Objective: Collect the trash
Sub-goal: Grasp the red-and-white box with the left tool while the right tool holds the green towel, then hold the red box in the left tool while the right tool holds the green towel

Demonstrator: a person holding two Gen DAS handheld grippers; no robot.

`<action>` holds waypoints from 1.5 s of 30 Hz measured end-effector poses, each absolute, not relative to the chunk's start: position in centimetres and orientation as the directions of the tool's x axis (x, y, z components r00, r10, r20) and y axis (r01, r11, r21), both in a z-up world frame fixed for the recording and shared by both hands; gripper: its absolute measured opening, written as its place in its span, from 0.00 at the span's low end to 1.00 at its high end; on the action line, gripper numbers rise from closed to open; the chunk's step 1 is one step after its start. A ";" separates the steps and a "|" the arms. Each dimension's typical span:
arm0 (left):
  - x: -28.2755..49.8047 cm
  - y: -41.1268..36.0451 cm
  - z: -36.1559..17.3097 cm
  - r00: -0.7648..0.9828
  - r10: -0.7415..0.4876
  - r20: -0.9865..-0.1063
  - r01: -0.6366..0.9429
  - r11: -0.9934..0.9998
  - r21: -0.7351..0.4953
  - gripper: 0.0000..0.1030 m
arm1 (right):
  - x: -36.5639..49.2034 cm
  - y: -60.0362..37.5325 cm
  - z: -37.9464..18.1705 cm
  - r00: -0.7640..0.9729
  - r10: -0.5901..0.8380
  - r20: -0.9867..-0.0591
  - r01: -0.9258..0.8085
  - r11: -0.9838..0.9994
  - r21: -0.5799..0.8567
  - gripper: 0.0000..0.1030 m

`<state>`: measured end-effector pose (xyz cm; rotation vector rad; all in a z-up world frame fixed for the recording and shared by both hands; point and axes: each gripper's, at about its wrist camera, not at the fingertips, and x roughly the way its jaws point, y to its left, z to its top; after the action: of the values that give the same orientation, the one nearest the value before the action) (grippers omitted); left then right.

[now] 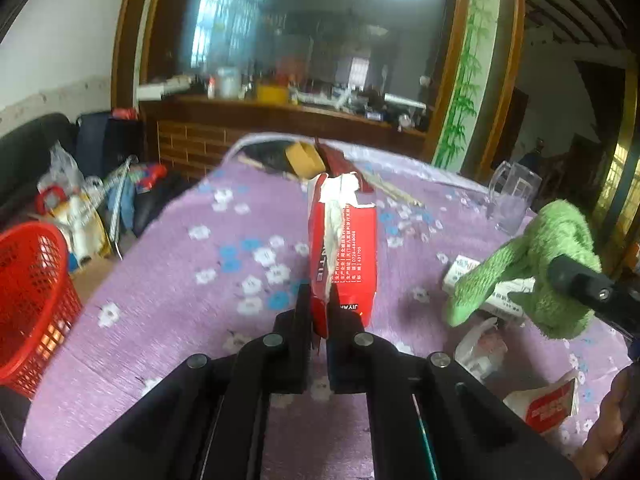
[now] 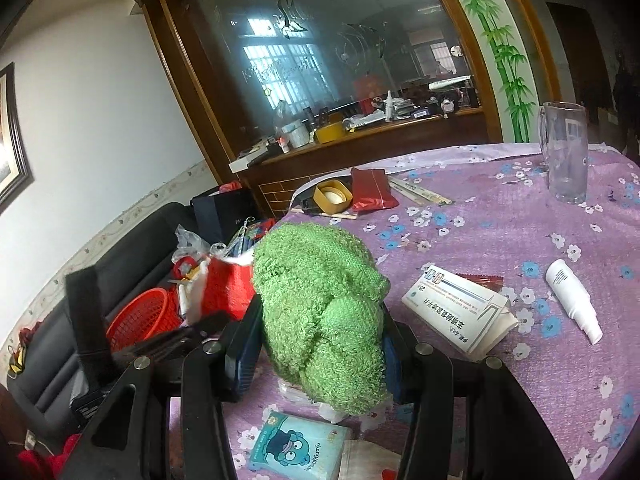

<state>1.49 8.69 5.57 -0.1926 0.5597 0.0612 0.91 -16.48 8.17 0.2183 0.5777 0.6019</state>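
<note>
My left gripper (image 1: 320,320) is shut on the bottom edge of a torn red tissue pack (image 1: 344,248), which stands upright above the purple flowered tablecloth (image 1: 200,280) with white paper showing at its ripped top. My right gripper (image 2: 320,340) is shut on a bundled green fuzzy cloth (image 2: 320,312); in the left wrist view that cloth (image 1: 552,264) hangs at the right. A red mesh basket (image 1: 32,300) sits below the table's left edge and also shows in the right wrist view (image 2: 140,320).
On the table lie a white medicine box (image 2: 460,308), a white tube (image 2: 572,300), a blue tissue pack (image 2: 296,448), a clear wrapper (image 1: 480,348) and a torn red-white packet (image 1: 548,404). Farther back are a glass mug (image 2: 564,152), a yellow lid (image 2: 332,196), a red pouch (image 2: 372,188) and chopsticks (image 2: 420,194).
</note>
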 end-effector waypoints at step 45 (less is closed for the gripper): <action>1.0 8.3 5.6 0.855 0.034 -0.517 -0.115 0.985 -0.125 0.05 | 0.9 -17.5 8.4 0.707 0.550 -0.444 -0.422 0.832 0.360 0.54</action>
<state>1.02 8.35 5.62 -0.1539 0.5393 0.0783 0.94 -17.50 8.43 0.2395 0.5681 0.5457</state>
